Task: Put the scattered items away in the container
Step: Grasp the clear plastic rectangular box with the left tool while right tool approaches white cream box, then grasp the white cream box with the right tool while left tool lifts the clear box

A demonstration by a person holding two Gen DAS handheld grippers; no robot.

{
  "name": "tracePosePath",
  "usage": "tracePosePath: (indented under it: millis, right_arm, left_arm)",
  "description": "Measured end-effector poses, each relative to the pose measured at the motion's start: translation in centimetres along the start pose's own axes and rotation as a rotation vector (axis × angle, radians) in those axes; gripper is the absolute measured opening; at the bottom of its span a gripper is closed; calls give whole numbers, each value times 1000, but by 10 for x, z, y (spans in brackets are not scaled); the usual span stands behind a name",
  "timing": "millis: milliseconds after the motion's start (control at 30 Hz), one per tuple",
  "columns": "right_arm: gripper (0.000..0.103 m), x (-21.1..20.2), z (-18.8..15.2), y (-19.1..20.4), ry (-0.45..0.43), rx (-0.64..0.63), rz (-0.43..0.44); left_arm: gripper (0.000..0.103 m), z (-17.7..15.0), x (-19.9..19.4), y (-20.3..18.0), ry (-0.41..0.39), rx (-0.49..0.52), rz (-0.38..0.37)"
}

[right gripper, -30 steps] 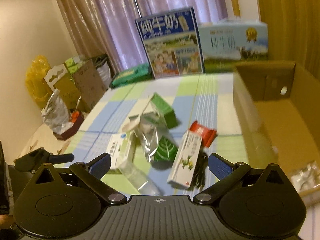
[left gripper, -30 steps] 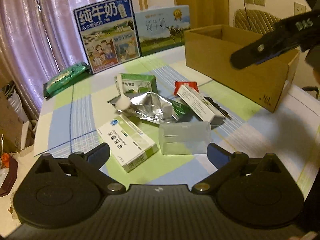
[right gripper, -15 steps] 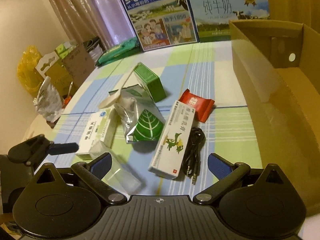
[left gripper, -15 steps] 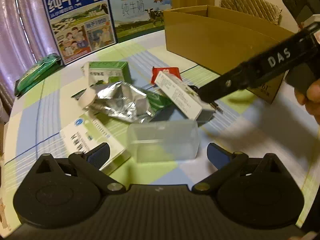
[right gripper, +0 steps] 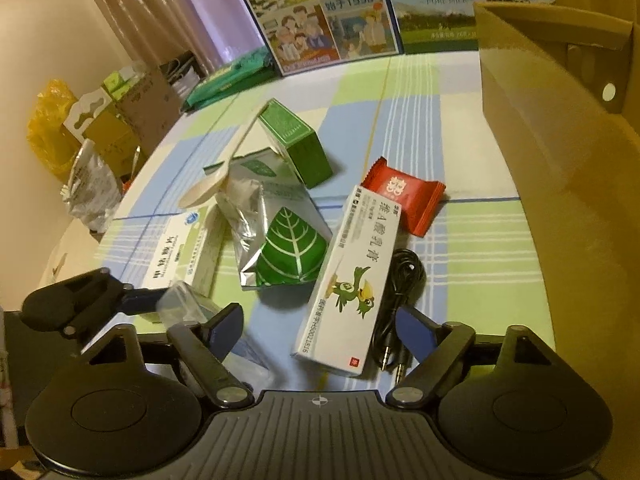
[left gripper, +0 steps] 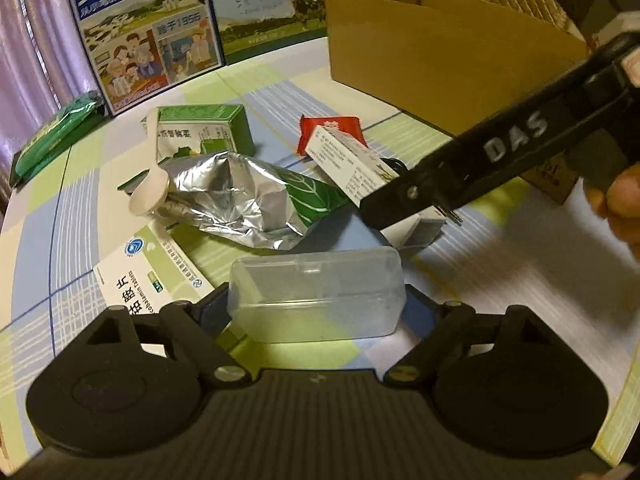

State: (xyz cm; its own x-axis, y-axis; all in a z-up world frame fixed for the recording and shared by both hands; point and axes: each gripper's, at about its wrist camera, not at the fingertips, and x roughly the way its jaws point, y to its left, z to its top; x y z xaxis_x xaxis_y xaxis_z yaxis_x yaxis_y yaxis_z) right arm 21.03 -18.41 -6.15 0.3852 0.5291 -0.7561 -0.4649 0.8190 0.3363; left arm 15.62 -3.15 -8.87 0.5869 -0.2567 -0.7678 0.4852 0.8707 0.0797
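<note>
A clear plastic case lies between the fingers of my left gripper, which is open and straddles it. My right gripper is open low over the near end of a long white box with a green bird, beside a black cable. Behind them lie a foil pouch, a white spoon, a green box, a red packet and a white-green medicine box. The cardboard box stands open at the right.
Two milk cartons stand at the table's far edge, with a green packet to their left. A hand holds the right gripper at the right edge. Bags and cartons crowd the floor past the table's left edge.
My left gripper has moved forward and down until the clear case sits between its fingers. My right gripper has come down from the cardboard box towards the long white box and cable.
</note>
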Motion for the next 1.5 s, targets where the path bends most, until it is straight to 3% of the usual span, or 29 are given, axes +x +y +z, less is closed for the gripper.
tracePosePath:
  millis: [167,367,467,600,733,1000,1100,1167,1200,1233,1500]
  right_arm:
    - [73,9,2,-4,12,25,-24]
    - [70,13,1,6,8,-40,-67]
    - [57,15,-1,12,1,-101,-114]
    - [40,13,-3,11,12,-117,-102]
    - [38,10,-10,10,40,-134,-132]
    - [37,-31,-39,10,44,-178,-210]
    - [38,-46,-58,9,36,-158,-200]
    - [46,-51,-68,5,35,-129,-197]
    - [59,-52,-70,4,33,-119,-197]
    - [66,-52,-71,3,26,-116,-195]
    - [66,-43,-66,4,5,-150,-172]
  left_arm:
    - [84,2,0,6,-1,-63,-2]
    - [84,1,-1,2,1,-56,12]
    - [84,1,0,1,2,-50,16]
    - [84,1,0,0,3,-41,19]
    - [84,1,0,-2,7,-28,24]
    - [84,-1,-2,-3,9,-36,22]
    - [84,-3,-4,-5,-1,-39,20]
    - [84,-5,-4,-7,0,-37,22]
    - [84,-5,-4,-7,3,-42,21]
    - [84,-5,-3,-6,2,-45,21]
    - [84,-3,0,-8,-12,-49,27]
